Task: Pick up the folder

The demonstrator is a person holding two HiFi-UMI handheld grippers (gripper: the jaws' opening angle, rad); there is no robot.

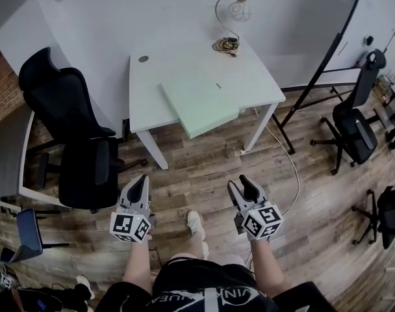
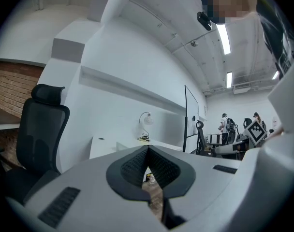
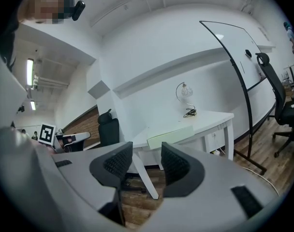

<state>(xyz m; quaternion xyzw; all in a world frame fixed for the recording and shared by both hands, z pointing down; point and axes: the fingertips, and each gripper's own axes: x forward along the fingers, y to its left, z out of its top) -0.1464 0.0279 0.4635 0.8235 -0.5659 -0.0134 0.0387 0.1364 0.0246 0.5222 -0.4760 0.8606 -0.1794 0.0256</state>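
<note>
I hold both grippers low and level in front of me, pointing ahead, since the folder is well out of reach and there is nothing to grasp here. My left gripper [image 1: 140,178] has its pads pressed together at the tips and holds nothing. My right gripper [image 1: 239,182] is partly spread, with only bare air and a view of the wooden floor [image 1: 204,174] between its pads, which I judge leaves it ready for a thin edge. Ahead of both grippers, past a stretch of floor, stands the white worktop [image 1: 178,64]. The pale green folder [image 1: 199,103] lies flat on its near side, straight ahead of my right gripper, with one corner hanging over the edge towards me. That overhang should give a lip to pinch. A black office chair [image 1: 80,142] stands ahead and left of my left gripper, and a lamp [image 1: 231,8] sits at the worktop's far end
</note>
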